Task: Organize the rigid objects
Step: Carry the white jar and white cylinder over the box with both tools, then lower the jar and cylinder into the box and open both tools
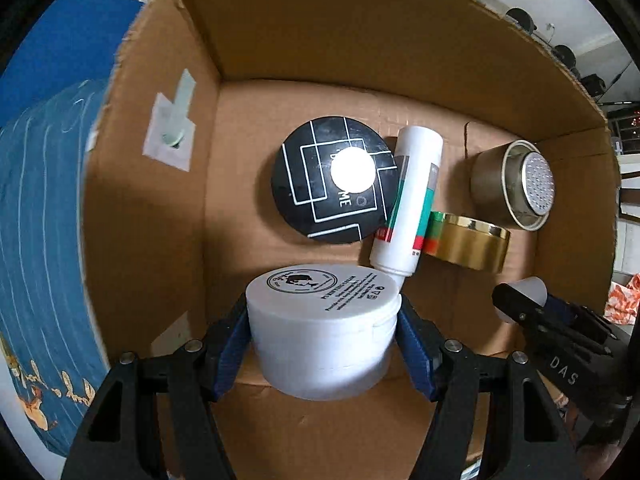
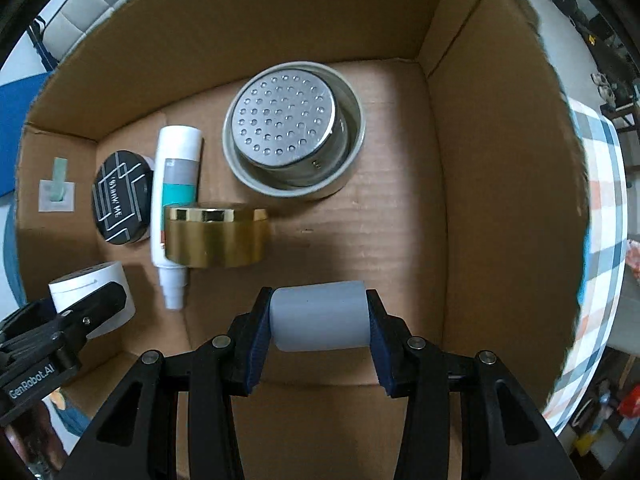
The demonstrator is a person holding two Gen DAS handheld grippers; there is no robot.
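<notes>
- Cardboard walls of the box (image 1: 168,184) rise around both grippers, so the step in hand looks like the placing step: each hand carries one thing down into the box.
- Left gripper (image 1: 324,340) has its blue pads pressed on the two sides of a round white jar (image 1: 324,320), label side up, held above the box floor near the left wall.
- Right gripper (image 2: 319,322) is clamped on a small pale grey cylinder (image 2: 320,316), lying crosswise between the pads, over the bare floor towards the right side of the box.
- Already lying in the box: a black lid with white lines (image 1: 334,186), a white tube (image 1: 408,204) touching it, a gold tin (image 1: 468,244) just beside the tube, and a metal strainer cup (image 2: 292,132) towards the far wall.
- Whether either held thing touches the floor yet cannot be told from these views.
- Next, I judge, each hand needs to go down until its load rests on the cardboard, then spread its jaws and lift straight out.
- For the jar, the free spot lies in the near left corner; it should stay clear of the nozzle end of the tube, which sits close behind it.
- For the cylinder, the open patch in front of the gold tin gives room; laid on its side it may roll, so a gentle release is called for.
</notes>
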